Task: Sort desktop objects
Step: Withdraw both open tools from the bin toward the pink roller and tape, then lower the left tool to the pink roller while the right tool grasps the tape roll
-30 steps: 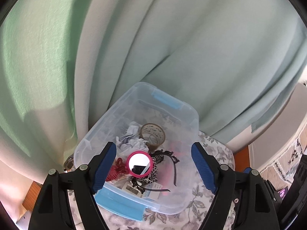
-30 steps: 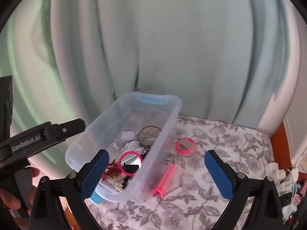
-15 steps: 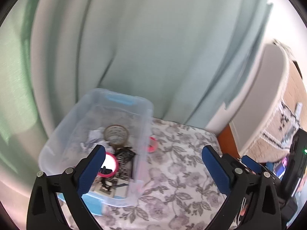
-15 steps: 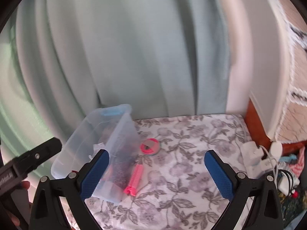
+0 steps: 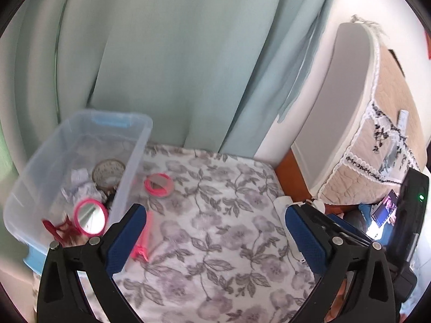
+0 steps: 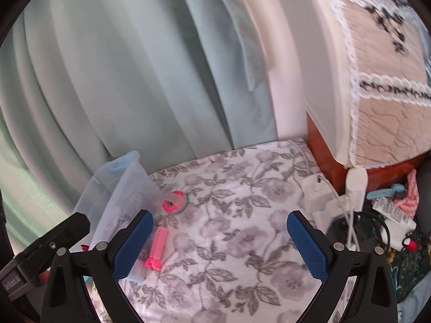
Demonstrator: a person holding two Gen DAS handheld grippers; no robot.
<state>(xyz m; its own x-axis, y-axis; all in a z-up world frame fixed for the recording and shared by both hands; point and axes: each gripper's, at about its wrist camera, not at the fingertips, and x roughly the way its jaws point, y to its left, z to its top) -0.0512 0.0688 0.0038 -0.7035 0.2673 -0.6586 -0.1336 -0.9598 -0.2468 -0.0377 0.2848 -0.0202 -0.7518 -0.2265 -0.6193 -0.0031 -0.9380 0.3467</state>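
Clear bin [image 5: 126, 177] now far left, floral tablecloth [image 5: 215, 215] under gripper [image 5: 215, 238].

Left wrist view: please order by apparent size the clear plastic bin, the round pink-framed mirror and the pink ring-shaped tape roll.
1. Clear plastic bin, by far largest.
2. Round pink-framed mirror and pink ring-shaped tape roll: look alike; the mirror is nearer the camera, so unranked.

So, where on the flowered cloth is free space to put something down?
The flowered cloth is bare between the pink hair roller and the white chargers. It is crowded beside the clear bin, where the pink tape roll also lies.
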